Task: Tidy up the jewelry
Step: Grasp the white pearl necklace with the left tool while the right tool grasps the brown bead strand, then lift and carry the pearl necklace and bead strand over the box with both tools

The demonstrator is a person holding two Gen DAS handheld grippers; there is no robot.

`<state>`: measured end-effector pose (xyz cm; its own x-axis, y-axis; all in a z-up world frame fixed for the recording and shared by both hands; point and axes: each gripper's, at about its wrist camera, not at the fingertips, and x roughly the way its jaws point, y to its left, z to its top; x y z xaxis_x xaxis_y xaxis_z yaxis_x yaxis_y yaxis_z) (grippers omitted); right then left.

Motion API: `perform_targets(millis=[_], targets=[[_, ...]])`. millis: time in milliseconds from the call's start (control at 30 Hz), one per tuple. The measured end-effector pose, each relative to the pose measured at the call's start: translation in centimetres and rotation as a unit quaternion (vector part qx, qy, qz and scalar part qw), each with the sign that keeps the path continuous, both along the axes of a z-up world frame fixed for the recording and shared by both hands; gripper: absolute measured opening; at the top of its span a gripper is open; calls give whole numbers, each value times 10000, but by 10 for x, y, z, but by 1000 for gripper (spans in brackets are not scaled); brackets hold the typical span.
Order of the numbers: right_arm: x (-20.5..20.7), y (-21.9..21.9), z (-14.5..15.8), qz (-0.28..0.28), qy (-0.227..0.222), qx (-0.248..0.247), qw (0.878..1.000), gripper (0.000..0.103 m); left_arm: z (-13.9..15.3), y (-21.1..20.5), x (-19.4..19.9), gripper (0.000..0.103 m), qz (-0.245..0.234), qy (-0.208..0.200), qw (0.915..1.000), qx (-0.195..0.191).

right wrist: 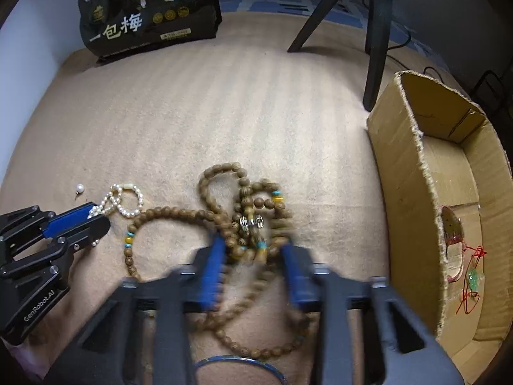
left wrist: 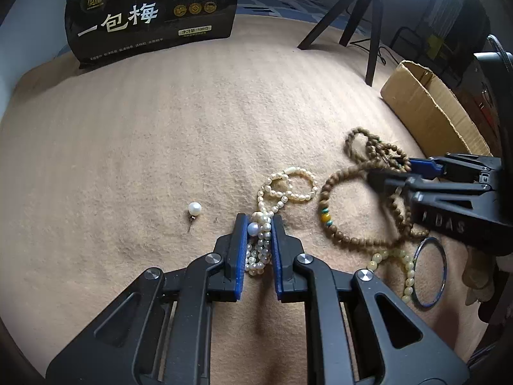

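Observation:
My left gripper (left wrist: 260,224) is shut on a white pearl necklace (left wrist: 290,186) that lies on the beige blanket (left wrist: 160,128); the same necklace (right wrist: 123,200) shows in the right wrist view beside the left gripper (right wrist: 96,216). My right gripper (right wrist: 253,247) is open around a tangle of brown wooden beads (right wrist: 243,189), its jaws straddling the beads; it is blurred. In the left wrist view the right gripper (left wrist: 389,168) sits over the wooden beads (left wrist: 340,224). A cardboard box (right wrist: 400,173) stands at the right.
A loose pearl stud (left wrist: 194,209) lies left of the necklace. A pale yellow bead bracelet (left wrist: 407,269) and a blue-rimmed bangle (left wrist: 444,263) lie near the wooden beads. The box holds a red-corded green charm (right wrist: 473,277). A black snack bag (left wrist: 150,12) and tripod legs (left wrist: 372,32) stand behind.

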<state>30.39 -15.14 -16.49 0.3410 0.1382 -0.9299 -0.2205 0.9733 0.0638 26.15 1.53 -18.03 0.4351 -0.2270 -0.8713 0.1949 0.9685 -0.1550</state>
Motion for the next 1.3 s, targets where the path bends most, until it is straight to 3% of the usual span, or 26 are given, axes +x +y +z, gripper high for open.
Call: perform_targets(millis=[133, 500, 1300], targets=[[-2, -5, 3, -2, -20, 189, 9998, 5, 1, 1, -2, 11, 21, -12, 10000, -36], [-18, -15, 38, -5, -401, 523, 9978, 5, 25, 6, -13, 10, 156, -127, 9992, -353], [-74, -37, 151, 127, -1752, 1008, 9793, 5, 123, -5, -46, 10, 107, -1049, 9900, -941]])
